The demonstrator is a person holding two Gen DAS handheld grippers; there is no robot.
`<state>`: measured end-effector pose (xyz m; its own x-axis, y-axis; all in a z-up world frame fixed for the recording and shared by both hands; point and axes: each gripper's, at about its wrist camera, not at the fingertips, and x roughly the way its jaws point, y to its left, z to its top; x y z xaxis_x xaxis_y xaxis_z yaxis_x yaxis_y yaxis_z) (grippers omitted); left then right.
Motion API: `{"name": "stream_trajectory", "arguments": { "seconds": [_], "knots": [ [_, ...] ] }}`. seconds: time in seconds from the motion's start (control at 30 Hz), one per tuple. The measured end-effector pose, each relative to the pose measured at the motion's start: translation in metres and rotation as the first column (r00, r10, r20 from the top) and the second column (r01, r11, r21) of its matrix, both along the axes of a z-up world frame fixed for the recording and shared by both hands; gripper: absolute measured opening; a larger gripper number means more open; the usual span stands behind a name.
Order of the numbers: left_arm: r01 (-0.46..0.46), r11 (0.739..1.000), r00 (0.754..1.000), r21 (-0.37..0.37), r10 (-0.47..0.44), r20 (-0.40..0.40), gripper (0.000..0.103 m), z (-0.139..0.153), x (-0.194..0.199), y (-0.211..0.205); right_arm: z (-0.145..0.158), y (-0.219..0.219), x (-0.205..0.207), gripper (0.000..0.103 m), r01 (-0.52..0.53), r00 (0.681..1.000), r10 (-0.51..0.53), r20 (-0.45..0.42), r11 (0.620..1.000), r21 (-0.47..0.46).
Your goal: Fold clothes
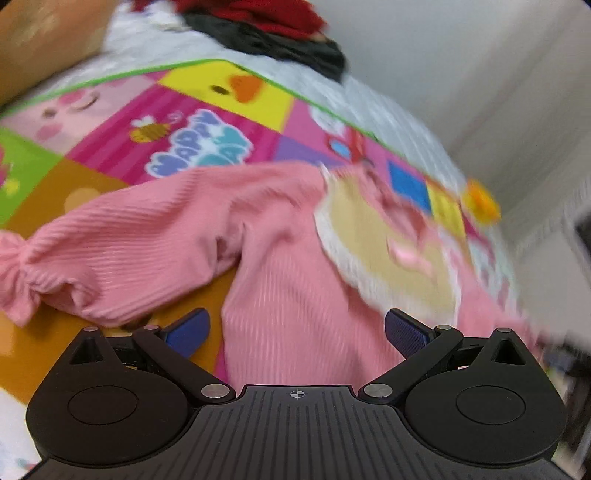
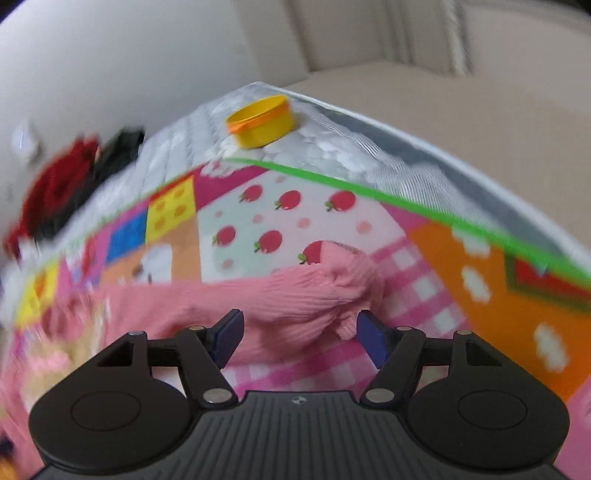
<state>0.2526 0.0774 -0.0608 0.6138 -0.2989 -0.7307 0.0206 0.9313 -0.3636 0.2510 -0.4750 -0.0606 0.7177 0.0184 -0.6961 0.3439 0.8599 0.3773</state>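
Observation:
A pink ribbed child's top [image 1: 288, 258] lies spread on a colourful patchwork play mat [image 1: 207, 122]. Its cream collar [image 1: 384, 236] with a pink bow is blurred. One sleeve [image 1: 122, 236] stretches left and ends in a gathered cuff. My left gripper [image 1: 297, 325] hangs open just above the top's body, with nothing between its blue pads. In the right wrist view, the other sleeve [image 2: 314, 295] lies bunched on the mat [image 2: 280, 221]. My right gripper [image 2: 300, 323] is open with the sleeve's cuff end lying between its fingers; the pads do not press on it.
A pile of red and dark clothes [image 1: 266, 33] sits at the far end of the white quilted bedding [image 2: 192, 147]. A yellow round tub [image 2: 262, 122] stands near the bedding's corner. Pale walls and a beige floor surround the bed.

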Motion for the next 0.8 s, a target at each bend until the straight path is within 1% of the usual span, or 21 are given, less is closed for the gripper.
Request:
{"name": "stream_trajectory", "arguments": {
  "seconds": [0.03,0.07,0.1,0.13,0.17,0.2,0.23,0.27,0.3,0.33,0.37,0.4,0.43,0.5,0.53,0.57,0.6,0.63,0.67,0.73,0.8],
  "knots": [
    [0.014,1.000,1.000,0.025,-0.014,-0.007,0.097,0.000,-0.005,-0.002,-0.004,-0.002,0.005,0.068,0.020,1.000,-0.021,0.012,0.997,0.072],
    [0.019,0.999,1.000,0.030,-0.018,-0.021,0.093,-0.001,-0.008,-0.002,-0.009,-0.004,0.011,0.068,0.038,0.999,-0.042,0.021,0.989,0.144],
    [0.024,0.999,0.999,0.035,-0.022,-0.036,0.082,-0.002,-0.012,-0.003,-0.013,-0.006,0.017,0.061,0.056,0.998,-0.064,0.029,0.975,0.216],
    [-0.002,1.000,0.998,0.006,0.002,-0.058,0.079,-0.004,-0.015,-0.002,-0.019,-0.005,0.027,0.051,0.073,0.997,-0.080,0.015,0.959,0.272],
    [-0.047,0.998,0.996,-0.038,0.044,-0.076,0.079,-0.005,-0.017,0.000,-0.021,-0.004,0.039,0.028,0.083,0.996,-0.086,-0.003,0.948,0.308],
    [-0.092,0.993,0.994,-0.075,0.086,-0.072,0.079,-0.004,-0.018,-0.001,-0.020,0.000,0.053,0.011,0.083,0.997,-0.082,-0.017,0.946,0.314],
    [-0.137,0.984,0.989,-0.110,0.131,-0.062,0.079,-0.002,-0.019,-0.003,-0.005,0.008,0.060,0.010,0.059,0.998,-0.066,0.016,0.960,0.275],
    [-0.145,0.979,0.989,-0.140,0.142,-0.034,0.079,0.001,-0.019,-0.006,0.010,0.016,0.067,0.009,0.035,0.997,-0.048,0.052,0.972,0.232],
    [-0.129,0.978,0.991,-0.166,0.131,0.006,0.082,0.005,-0.019,-0.011,0.030,0.024,0.067,0.008,-0.005,0.993,-0.015,0.116,0.986,0.167],
    [-0.111,0.975,0.991,-0.191,0.122,0.047,0.087,0.008,-0.018,-0.016,0.056,0.035,0.062,0.008,-0.057,0.977,0.043,0.207,0.996,0.062],
    [-0.092,0.972,0.990,-0.216,0.113,0.088,0.091,0.012,-0.018,-0.021,0.077,0.043,0.055,0.008,-0.087,0.957,0.091,0.274,0.996,-0.027],
    [-0.069,0.975,0.989,-0.213,0.095,0.112,0.096,0.012,-0.018,-0.024,0.090,0.046,0.049,0.008,-0.102,0.946,0.124,0.300,0.991,-0.086],
    [-0.045,0.980,0.990,-0.193,0.070,0.126,0.096,0.009,-0.017,-0.025,0.102,0.049,0.043,0.008,-0.116,0.934,0.157,0.321,0.983,-0.143],
    [0.004,0.989,0.988,-0.151,0.019,0.151,0.096,0.004,-0.016,-0.028,0.095,0.041,0.040,0.008,-0.096,0.960,0.141,0.242,0.977,-0.188],
    [0.028,0.991,0.987,-0.129,-0.007,0.162,0.096,0.001,-0.015,-0.029,0.083,0.035,0.041,0.011,-0.084,0.977,0.121,0.176,0.975,-0.205],
    [0.027,0.994,0.989,-0.108,-0.011,0.150,0.096,-0.004,-0.013,-0.026,0.067,0.027,0.044,0.015,-0.069,0.992,0.091,0.090,0.972,-0.224],
    [0.005,0.995,0.992,-0.100,0.008,0.125,0.096,-0.009,-0.011,-0.020,0.048,0.019,0.044,0.018,-0.039,0.999,0.041,0.003,0.968,-0.249],
    [-0.025,0.993,0.994,-0.111,0.037,0.103,0.096,-0.014,-0.009,-0.012,0.032,0.010,0.040,0.018,0.004,0.999,-0.017,-0.047,0.964,-0.265],
    [-0.064,0.988,0.994,-0.144,0.076,0.080,0.096,-0.018,-0.007,-0.003,0.016,0.001,0.036,0.018,0.048,0.993,-0.077,-0.093,0.958,-0.282],
    [-0.131,0.968,0.989,-0.215,0.142,0.038,0.097,-0.026,-0.004,0.013,0.001,-0.016,0.021,0.021,0.119,0.989,-0.133,-0.067,0.976,-0.179],
    [-0.152,0.962,0.987,-0.225,0.162,0.023,0.097,-0.029,-0.002,0.019,-0.004,-0.027,0.012,0.039,0.172,0.985,-0.173,-0.022,0.985,-0.023]
  ]
}}
